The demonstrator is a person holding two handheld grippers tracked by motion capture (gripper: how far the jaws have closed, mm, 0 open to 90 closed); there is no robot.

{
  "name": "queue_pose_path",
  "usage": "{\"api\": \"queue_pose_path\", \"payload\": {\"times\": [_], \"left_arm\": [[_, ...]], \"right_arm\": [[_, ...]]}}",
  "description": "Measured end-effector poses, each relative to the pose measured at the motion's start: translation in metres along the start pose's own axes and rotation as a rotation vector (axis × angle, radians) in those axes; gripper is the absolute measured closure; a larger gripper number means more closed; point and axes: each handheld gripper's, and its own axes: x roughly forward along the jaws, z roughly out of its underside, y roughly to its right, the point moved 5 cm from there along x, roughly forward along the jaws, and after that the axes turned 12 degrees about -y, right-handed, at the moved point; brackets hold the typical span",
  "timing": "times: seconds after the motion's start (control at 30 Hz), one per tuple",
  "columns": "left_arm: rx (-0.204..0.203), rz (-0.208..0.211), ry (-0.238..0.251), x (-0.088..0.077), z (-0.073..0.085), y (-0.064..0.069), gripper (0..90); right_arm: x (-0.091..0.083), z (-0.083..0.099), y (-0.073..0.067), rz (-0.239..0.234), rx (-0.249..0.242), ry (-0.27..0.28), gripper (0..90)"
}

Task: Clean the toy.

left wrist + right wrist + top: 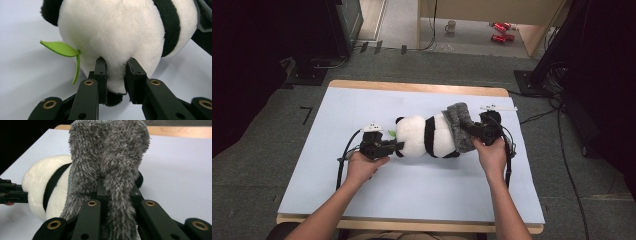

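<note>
Jaws first: I have the left gripper (116, 75) clamped on the plush panda (427, 136) at its white head, and the right gripper (117, 192) pinching the fuzzy grey garment (459, 125) (a fold of it) at the panda's other end. Panda lies mid-table (362, 200); a green felt leaf (61, 48) sticks out beside its head.

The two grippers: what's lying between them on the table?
The plush panda lies between them in the high view. The left gripper pinches its head end; the right gripper grips the grey fuzzy cloth at its other end.
</note>
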Motion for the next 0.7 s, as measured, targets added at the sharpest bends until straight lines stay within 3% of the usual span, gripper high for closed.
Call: {"api": "queue_pose_path", "payload": {"times": [0.1,0.17,0.33,0.47,0.6,0.7], "left_arm": [[-0.006,0.000,-0.004,0.000,-0.001,0.000,73.9],[-0.007,-0.002,-0.004,0.001,-0.001,0.000,73.9],[-0.014,0.007,-0.008,0.001,-0.001,-0.001,73.0],[-0.019,0.009,0.008,-0.001,-0.002,0.001,68.0],[0.005,-0.002,0.031,-0.002,-0.003,0.002,55.2],[0.047,-0.038,0.026,0.000,-0.004,0.002,46.2]], "right_arm": [[-0.003,0.002,0.006,0.069,-0.002,-0.025,79.0],[-0.005,0.004,0.012,0.087,0.011,-0.033,79.1],[-0.020,0.004,0.025,0.061,0.062,0.015,79.2],[-0.032,0.001,0.027,0.055,0.072,0.059,79.2],[-0.023,0.000,0.023,0.041,0.061,0.051,79.2],[-0.009,0.002,0.018,0.037,0.046,0.012,79.2]]}}
